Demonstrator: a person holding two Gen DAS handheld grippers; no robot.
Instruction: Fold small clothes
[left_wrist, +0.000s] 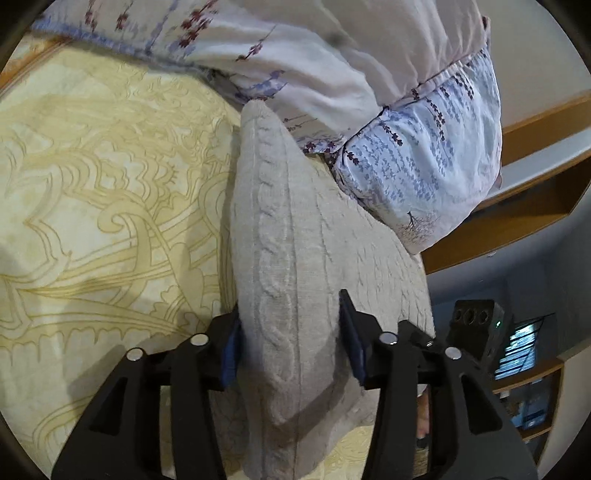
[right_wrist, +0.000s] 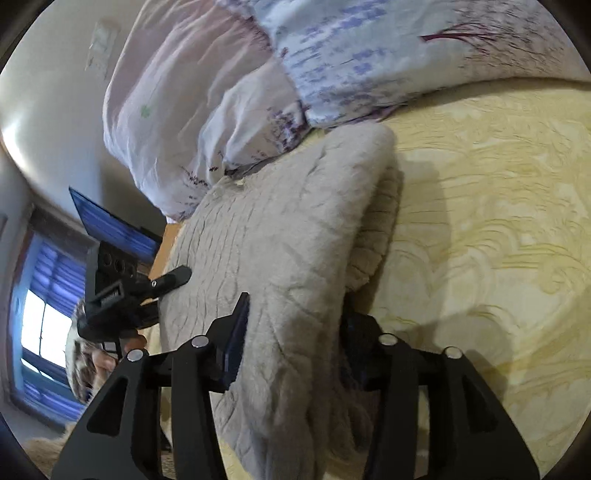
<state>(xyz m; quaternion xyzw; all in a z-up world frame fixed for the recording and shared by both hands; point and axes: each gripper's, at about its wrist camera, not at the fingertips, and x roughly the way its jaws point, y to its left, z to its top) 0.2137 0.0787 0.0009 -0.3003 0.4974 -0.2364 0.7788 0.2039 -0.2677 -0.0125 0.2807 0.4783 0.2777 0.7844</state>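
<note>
Both the left gripper (left_wrist: 291, 332) and the right gripper (right_wrist: 295, 332) are grasping the beige knit sweater (left_wrist: 295, 229), jaws clenched on doubled fabric, raised over the yellow bedspread (left_wrist: 92, 184). A fold appears underway; next, laying it flat toward twelve o'clock, short of the floral duvet (left_wrist: 406, 147).

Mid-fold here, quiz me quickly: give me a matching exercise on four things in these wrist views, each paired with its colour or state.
Things:
1. left gripper
2. knit sweater
3. bedspread
4. floral duvet

States:
A. pale yellow with a swirling pattern, lying under the garment
B. beige cable knit, held up by both grippers
C. white and blue with purple sprigs, bunched up behind the garment
D. black, fingers clamping a fold of cloth

Pairs: 1-D, 2-B, 3-A, 4-C

The right gripper clamps the sweater too.
</note>
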